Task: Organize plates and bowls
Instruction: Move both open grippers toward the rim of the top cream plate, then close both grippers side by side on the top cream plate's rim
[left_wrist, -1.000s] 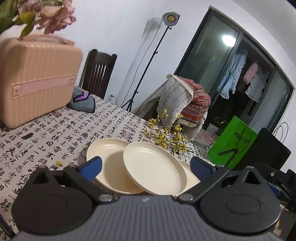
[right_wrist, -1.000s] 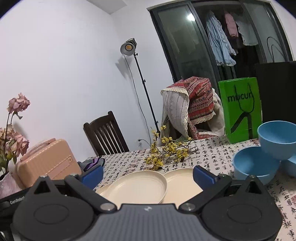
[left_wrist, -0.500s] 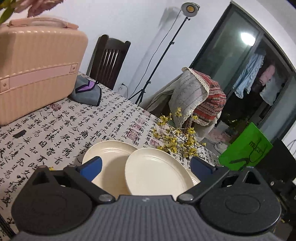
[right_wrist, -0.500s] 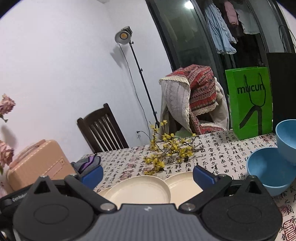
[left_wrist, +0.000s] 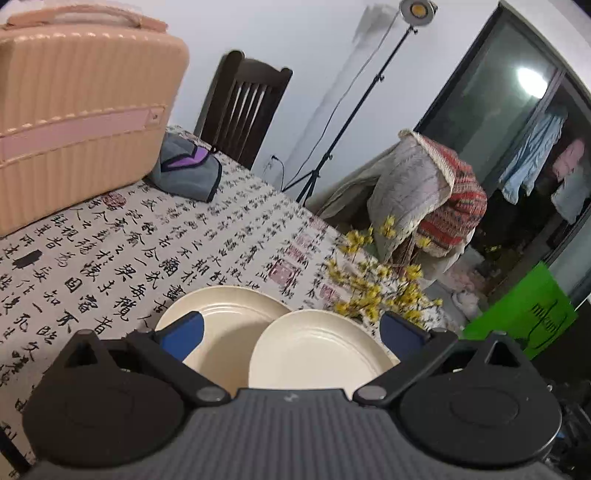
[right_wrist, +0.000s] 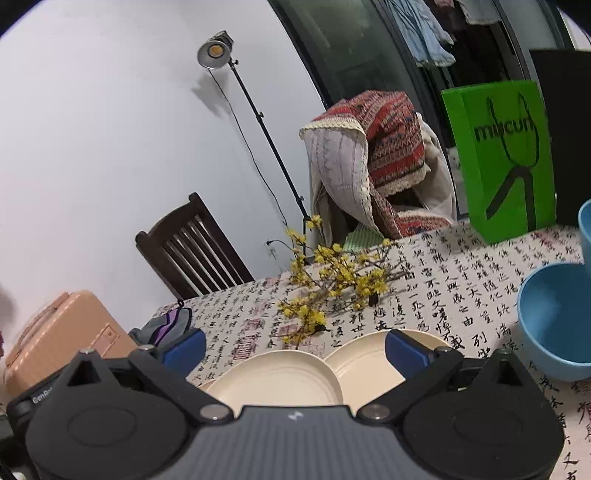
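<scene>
Both wide-open grippers, left gripper (left_wrist: 291, 334) and right gripper (right_wrist: 295, 349), have closed in on overlapping round cream plastic plates (left_wrist: 317, 350), holding nothing.

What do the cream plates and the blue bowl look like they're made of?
The cream plates look like matte plastic or melamine, possibly wheat-straw composite: an even, dull colour, soft moulded rings inside the rim and no glassy shine. The blue bowl looks like the same sort of material: uniform matte blue with a thick rounded rim. Glazed ceramic seems less likely, but the pictures alone cannot rule it out.

table (left_wrist: 110, 236) (calligraphy cloth) | plates (left_wrist: 317, 354), bowls (right_wrist: 554, 317), case (left_wrist: 81, 110), flowers (right_wrist: 332, 284)
</scene>
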